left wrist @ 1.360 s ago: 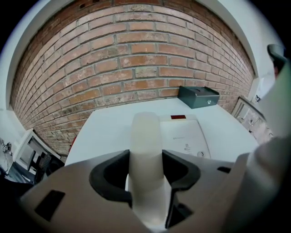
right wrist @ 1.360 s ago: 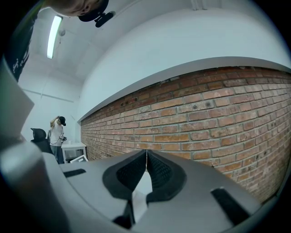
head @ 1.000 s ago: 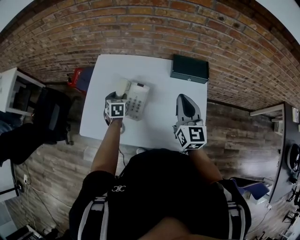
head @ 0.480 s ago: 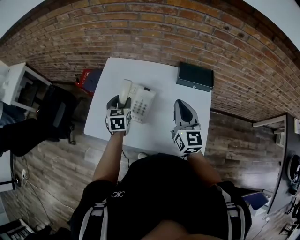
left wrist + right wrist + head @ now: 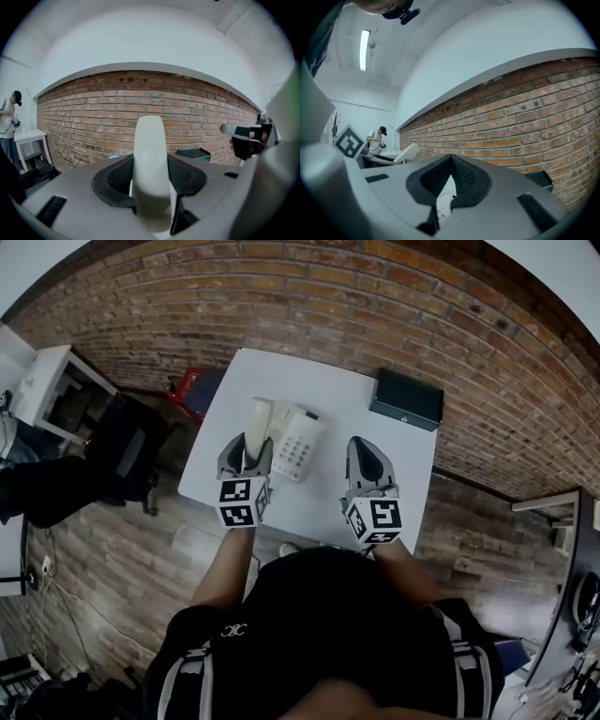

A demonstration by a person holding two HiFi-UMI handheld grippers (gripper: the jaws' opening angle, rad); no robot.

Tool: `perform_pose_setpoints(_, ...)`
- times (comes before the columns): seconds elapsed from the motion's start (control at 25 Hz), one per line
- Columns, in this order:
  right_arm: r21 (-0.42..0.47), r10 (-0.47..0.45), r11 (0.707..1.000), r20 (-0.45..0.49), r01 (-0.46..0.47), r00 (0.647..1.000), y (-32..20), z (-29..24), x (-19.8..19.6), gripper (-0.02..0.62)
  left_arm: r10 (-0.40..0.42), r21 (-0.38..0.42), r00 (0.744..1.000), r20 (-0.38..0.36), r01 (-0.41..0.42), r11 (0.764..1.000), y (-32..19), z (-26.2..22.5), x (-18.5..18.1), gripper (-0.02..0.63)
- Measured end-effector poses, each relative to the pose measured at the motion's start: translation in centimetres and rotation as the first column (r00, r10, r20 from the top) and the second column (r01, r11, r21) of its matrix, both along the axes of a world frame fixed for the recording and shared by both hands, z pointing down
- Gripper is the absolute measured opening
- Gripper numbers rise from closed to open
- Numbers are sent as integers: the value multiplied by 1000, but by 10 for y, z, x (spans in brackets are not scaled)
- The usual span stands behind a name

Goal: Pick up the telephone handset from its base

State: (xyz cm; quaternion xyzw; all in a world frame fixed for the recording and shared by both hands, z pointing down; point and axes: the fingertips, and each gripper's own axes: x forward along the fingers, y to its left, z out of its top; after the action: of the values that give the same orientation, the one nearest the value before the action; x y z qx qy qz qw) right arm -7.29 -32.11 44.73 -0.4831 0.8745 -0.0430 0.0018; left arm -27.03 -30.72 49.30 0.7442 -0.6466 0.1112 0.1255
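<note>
A cream telephone handset [image 5: 257, 421] stands up from my left gripper [image 5: 246, 452], which is shut on its lower part and holds it off the cream keypad base [image 5: 300, 442] on the white table [image 5: 337, 399]. In the left gripper view the handset [image 5: 150, 154] rises upright between the dark pads, with the left gripper [image 5: 151, 180] closed on it. My right gripper [image 5: 366, 448] hovers over the table to the right of the base, jaws together and holding nothing. Its own view shows the right gripper [image 5: 450, 164] with pads meeting at the tip, and the lifted handset [image 5: 407, 152] off to the left.
A black box [image 5: 406, 399] lies at the table's far right corner against the brick wall [image 5: 375, 296]. A red object [image 5: 185, 388] and a dark chair [image 5: 122, 456] stand on the wooden floor left of the table. A person [image 5: 375, 139] stands far off by a white desk.
My left gripper has raised the handset off the base and drawn it back toward me. The right gripper stayed shut beside the base.
</note>
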Motion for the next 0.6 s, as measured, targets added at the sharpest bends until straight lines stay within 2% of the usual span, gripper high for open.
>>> perform_pose_setpoints(0.28,6,-32,999,-13,32,999,0,-2,-19,-2,-4,18,999,-33,4,1000,17,-8,4,210)
perform_pose_setpoints(0.6,14,-36,999,-11,36,999,-3,-4,-23,-2,1,42,1000,-25,0,999,19,-17,5,210)
